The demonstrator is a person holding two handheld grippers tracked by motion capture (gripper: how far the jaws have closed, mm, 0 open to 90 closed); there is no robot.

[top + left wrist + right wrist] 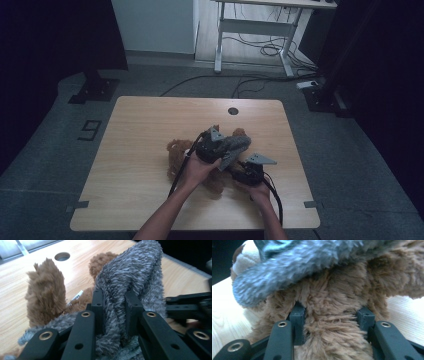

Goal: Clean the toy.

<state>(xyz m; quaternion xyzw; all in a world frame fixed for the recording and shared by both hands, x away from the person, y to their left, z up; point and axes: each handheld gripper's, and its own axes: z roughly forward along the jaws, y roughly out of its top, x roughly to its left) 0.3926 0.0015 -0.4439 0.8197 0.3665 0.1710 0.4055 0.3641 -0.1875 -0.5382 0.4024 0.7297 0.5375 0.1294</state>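
A brown plush toy (176,156) lies near the middle of the wooden table (140,130). A grey fuzzy cloth (235,146) is draped across it. My left gripper (220,145) is shut on a fold of that grey cloth (130,280), which bulges up between the jaws in the left gripper view, with brown plush (45,297) behind it. My right gripper (245,170) sits at the toy's right side, shut on a thick part of the brown plush toy (329,322). The grey cloth (294,262) hangs over the toy just above those jaws.
A round cable hole (233,111) sits near the table's far edge. A white desk frame (255,30) with loose cables stands on the floor beyond. Dark stands flank the table at the left (95,85) and right (320,95).
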